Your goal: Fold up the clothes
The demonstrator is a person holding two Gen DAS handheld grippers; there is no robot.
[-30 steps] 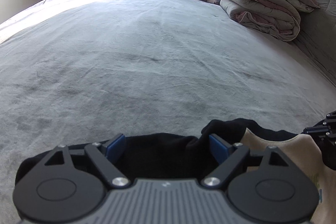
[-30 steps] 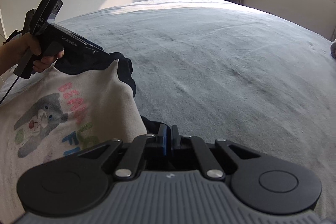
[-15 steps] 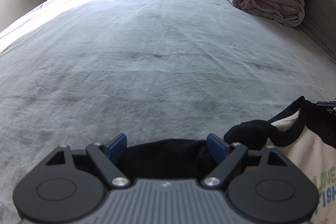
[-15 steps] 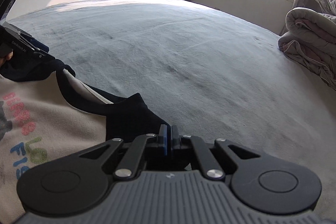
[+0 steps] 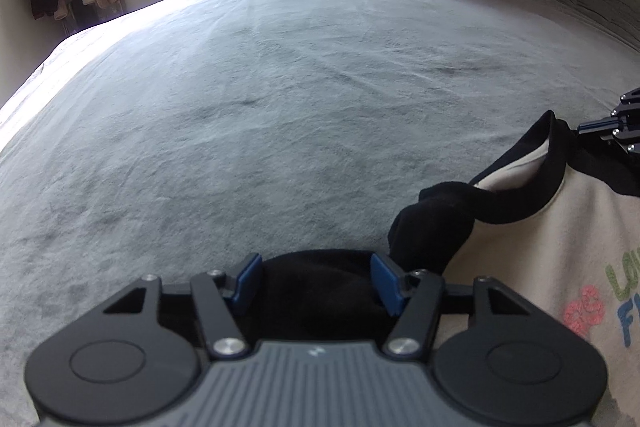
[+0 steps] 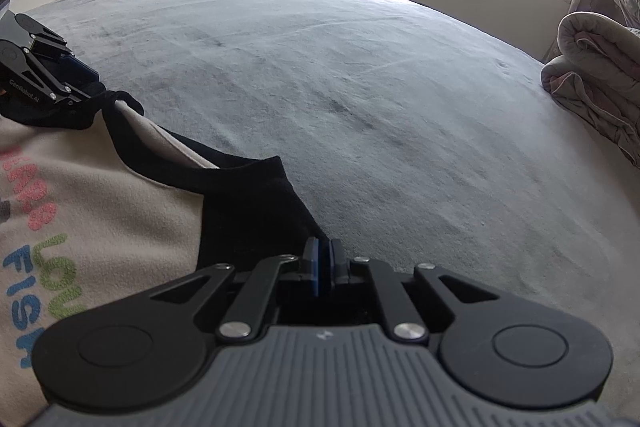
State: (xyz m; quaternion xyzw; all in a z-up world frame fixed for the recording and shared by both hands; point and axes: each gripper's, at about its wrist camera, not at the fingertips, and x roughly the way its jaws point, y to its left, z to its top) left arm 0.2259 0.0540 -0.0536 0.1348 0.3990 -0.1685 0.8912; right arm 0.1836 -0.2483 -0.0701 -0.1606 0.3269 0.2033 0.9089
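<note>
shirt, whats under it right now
Grey bedspread shows around the shirt and seems to run under it; whatever else lies beneath is covered by the fabric.

Sweatshirt (image 6: 120, 211): soft matt fleece cloth, embroidered lettering; bed cover (image 5: 280, 107): grey brushed plush; grippers: matt black plastic, bright metal rivets.

Your cream sweatshirt (image 6: 120, 211) with black collar and shoulders (colourful stitched lettering on the chest) lies face-up on the grey bed, neckline gaping.
</note>
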